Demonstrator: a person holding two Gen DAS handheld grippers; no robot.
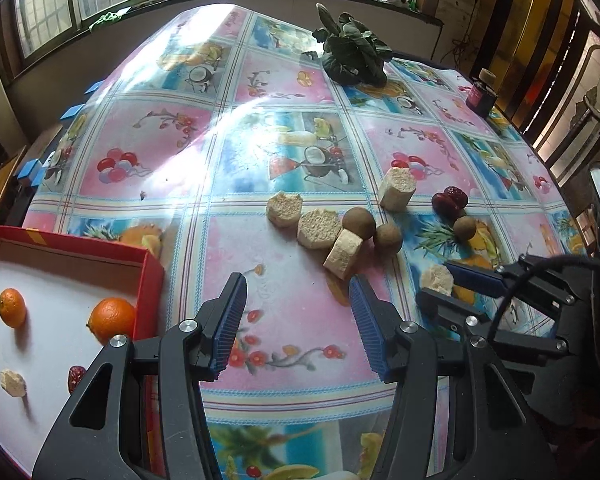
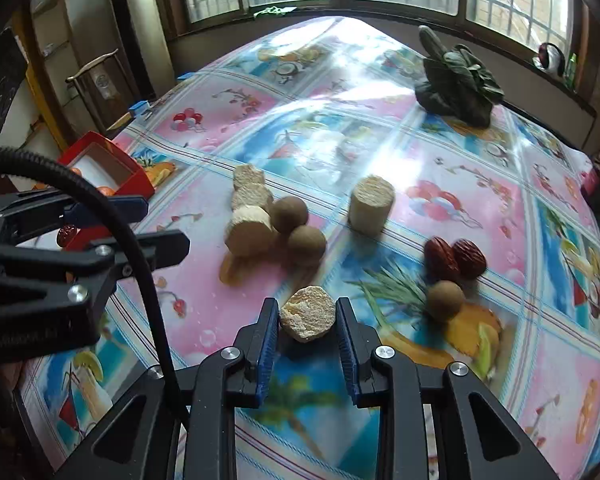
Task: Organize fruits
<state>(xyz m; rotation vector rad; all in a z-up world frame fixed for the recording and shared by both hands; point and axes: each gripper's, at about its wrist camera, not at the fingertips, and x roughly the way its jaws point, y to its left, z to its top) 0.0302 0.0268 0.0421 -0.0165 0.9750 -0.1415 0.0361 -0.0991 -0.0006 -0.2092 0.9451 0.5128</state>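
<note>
My right gripper (image 2: 307,310) is shut on a pale crumbly fruit chunk (image 2: 308,318) just above the table; it also shows in the left wrist view (image 1: 438,278). My left gripper (image 1: 298,292) is open and empty beside a red box (image 1: 150,280) that holds two oranges (image 1: 112,318), a pale chunk (image 1: 14,382) and a red date (image 1: 76,376). On the cloth lie several pale chunks (image 2: 248,230), brown longans (image 2: 306,242) and two red dates (image 2: 454,258).
A dark leafy vegetable (image 2: 458,84) lies at the table's far side. A small dark jar (image 1: 480,94) stands at the far right edge. The floral plastic tablecloth (image 1: 284,264) covers the table. Windows run along the back wall.
</note>
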